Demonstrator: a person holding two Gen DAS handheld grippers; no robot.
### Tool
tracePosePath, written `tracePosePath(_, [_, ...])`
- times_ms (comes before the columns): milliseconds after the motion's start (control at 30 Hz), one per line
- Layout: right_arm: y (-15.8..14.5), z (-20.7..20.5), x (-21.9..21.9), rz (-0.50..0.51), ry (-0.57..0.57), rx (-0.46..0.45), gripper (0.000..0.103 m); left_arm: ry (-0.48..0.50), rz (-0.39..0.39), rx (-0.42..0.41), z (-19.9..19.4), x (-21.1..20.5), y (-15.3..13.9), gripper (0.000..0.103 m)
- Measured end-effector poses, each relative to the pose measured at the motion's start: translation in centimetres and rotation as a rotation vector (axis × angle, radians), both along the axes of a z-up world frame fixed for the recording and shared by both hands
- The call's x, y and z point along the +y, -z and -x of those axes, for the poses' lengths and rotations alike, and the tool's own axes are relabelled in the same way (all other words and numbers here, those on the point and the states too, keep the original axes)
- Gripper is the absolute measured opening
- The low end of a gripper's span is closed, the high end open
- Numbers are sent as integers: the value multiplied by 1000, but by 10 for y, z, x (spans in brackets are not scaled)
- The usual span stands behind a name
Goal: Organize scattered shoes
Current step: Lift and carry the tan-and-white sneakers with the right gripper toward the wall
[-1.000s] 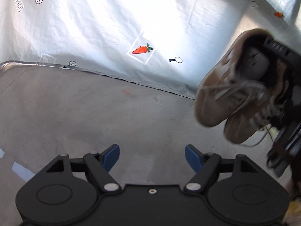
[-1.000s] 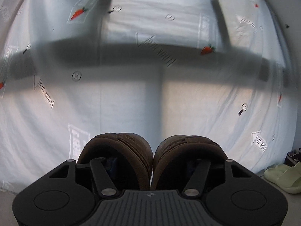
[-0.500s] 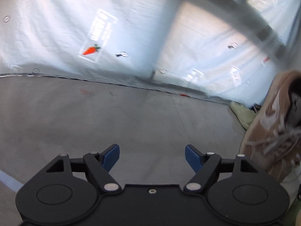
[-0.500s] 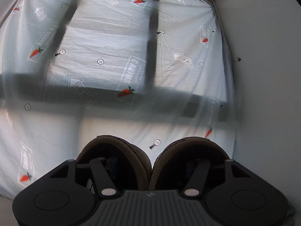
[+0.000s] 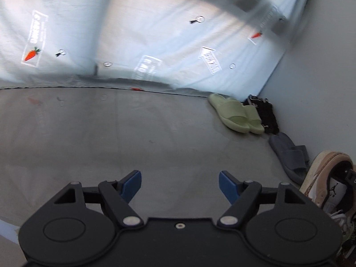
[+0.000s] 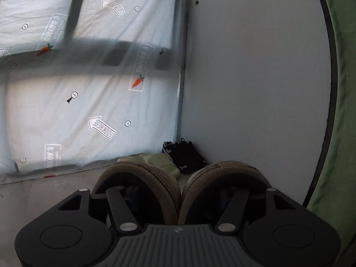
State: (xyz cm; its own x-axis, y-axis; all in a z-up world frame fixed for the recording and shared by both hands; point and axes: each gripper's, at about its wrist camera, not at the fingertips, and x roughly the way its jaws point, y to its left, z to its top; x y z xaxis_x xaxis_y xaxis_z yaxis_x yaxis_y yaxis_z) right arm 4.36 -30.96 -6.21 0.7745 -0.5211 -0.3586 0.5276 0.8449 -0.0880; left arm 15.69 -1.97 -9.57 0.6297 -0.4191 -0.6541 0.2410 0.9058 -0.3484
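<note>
My right gripper [image 6: 180, 197] is shut on a pair of tan sneakers [image 6: 155, 178], one finger inside each heel opening, the two inner walls pinched together. The same sneakers [image 5: 327, 187] show at the right edge of the left wrist view, held above the floor. My left gripper [image 5: 180, 183] is open and empty over the grey floor. By the corner, a pair of pale green slides [image 5: 235, 115], a black shoe [image 5: 264, 111] and a grey slide [image 5: 289, 155] lie in a row along the wall.
A white printed sheet [image 5: 155, 44] hangs at the back, down to the grey floor [image 5: 111, 138]. A plain wall [image 6: 255, 77] stands to the right. A green fabric edge [image 6: 338, 133] is at the far right.
Both grippers have swung to the right toward the corner. The row of shoes by the wall has come into view. The sneakers stay in my right gripper.
</note>
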Motion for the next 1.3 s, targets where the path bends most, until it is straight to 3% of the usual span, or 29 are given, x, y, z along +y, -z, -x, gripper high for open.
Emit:
tracePosePath(133, [8,-6,-49,5,-30,43,62,-27,-16,2,1,-34,0,77])
tracePosePath(300, [17,-39,-112,-88,-91,75,62,-110,-31,6,-2,-64,-1,77])
tracePosePath(567, [44,-118,-156,-145,-295,206,62,-204,-92,40,-9,-85,6,77])
tracePosePath(667, [61,-149,-168,-233,-316,232,62,-230,-97,64,-20,-91,12,77])
tracePosePath(700, [64,-156,-169,-228,-321,211,62,-236,-101,70,-24,-94,15,77])
tracePosePath(767, [64,-175,-161,-64,-401,146,63,-245,-101,80,-34,-100,18,77])
tracePosePath(867, [61,-210,-157,37,-489,152,63,-244,-96,78,-49,-108,20,77])
tracePosePath(1000, [65,-245,-190,-180,-426,232,64,-221,-91,77,-66,-122,23,77])
tracePosePath(1167, [101,-244,-210,-290,-435,489,64,-175,-102,128,-90,-138,39,77])
tracePosePath(1300, [114,-251,-211,-315,-519,506,73,-131,-112,158,-107,-152,50,77])
